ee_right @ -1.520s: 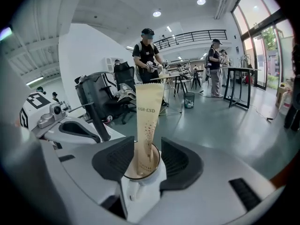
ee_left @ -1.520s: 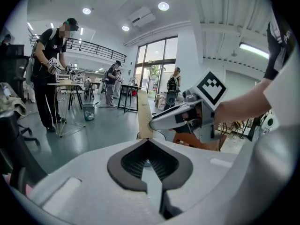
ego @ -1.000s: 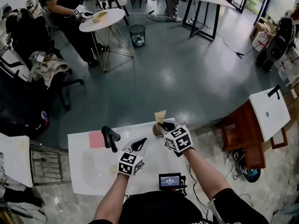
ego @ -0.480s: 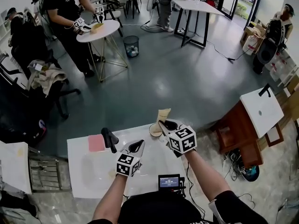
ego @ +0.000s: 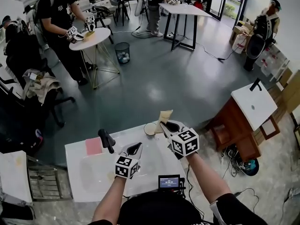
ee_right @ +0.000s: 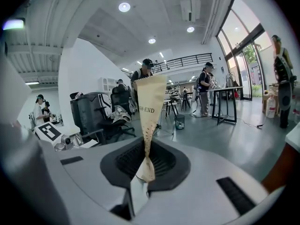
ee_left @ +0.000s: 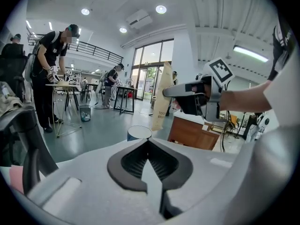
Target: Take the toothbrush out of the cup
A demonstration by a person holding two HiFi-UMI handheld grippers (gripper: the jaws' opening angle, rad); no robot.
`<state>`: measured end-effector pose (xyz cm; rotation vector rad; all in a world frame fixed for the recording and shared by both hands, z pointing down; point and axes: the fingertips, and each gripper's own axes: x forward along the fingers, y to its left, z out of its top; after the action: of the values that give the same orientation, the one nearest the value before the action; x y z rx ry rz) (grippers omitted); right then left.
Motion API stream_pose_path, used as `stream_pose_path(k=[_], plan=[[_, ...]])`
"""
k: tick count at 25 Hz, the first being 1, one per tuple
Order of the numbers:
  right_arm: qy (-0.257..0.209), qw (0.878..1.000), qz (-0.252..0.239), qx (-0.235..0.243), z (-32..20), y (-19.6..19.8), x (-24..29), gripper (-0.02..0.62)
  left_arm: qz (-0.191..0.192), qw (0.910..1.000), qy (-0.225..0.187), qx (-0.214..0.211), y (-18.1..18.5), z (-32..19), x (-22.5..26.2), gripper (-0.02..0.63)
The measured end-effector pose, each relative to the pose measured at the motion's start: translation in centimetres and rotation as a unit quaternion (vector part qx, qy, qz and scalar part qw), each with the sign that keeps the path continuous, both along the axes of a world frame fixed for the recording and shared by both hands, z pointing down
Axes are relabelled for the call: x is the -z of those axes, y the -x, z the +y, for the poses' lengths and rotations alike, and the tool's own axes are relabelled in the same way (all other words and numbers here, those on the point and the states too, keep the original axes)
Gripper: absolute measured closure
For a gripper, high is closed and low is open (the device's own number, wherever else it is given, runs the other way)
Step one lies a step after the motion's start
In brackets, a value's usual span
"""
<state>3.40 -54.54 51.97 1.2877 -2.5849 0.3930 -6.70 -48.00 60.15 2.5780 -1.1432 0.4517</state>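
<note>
Right gripper view shows the paper-wrapped toothbrush [ee_right: 149,111] pinched low down in the clenched right gripper [ee_right: 145,167], with the wrapper rising up and ahead of the jaws. The cup [ego: 150,128] stands just below those tips on the white table [ego: 89,172]. The left gripper [ego: 135,147], on an outstretched forearm, points toward the cup with its jaws closed on nothing.

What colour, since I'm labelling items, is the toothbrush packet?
The toothbrush packet is pale beige; right gripper view.

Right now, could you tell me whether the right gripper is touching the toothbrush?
Touching. The right gripper view shows the right gripper with its jaws closed on the paper-wrapped toothbrush, whose lower end is pinched and creased between them.
</note>
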Motion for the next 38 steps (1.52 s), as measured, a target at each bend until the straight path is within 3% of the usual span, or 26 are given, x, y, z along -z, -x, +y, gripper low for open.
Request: stream_pose_path(k=[15, 38], plan=[[0.072, 0.996, 0.026, -0.037, 5.9, -1.7, -6.8, 0.560, 0.009, 0.9996, 0.020, -0.021, -1.0, 2.5, -2.3, 0.597], [0.076, 0.997, 0.019, -0.011, 7.2, 1.0, -7.0, 0.561, 0.017, 0.9998, 0.010, 0.003, -0.4, 2.7, -1.9, 0.597]])
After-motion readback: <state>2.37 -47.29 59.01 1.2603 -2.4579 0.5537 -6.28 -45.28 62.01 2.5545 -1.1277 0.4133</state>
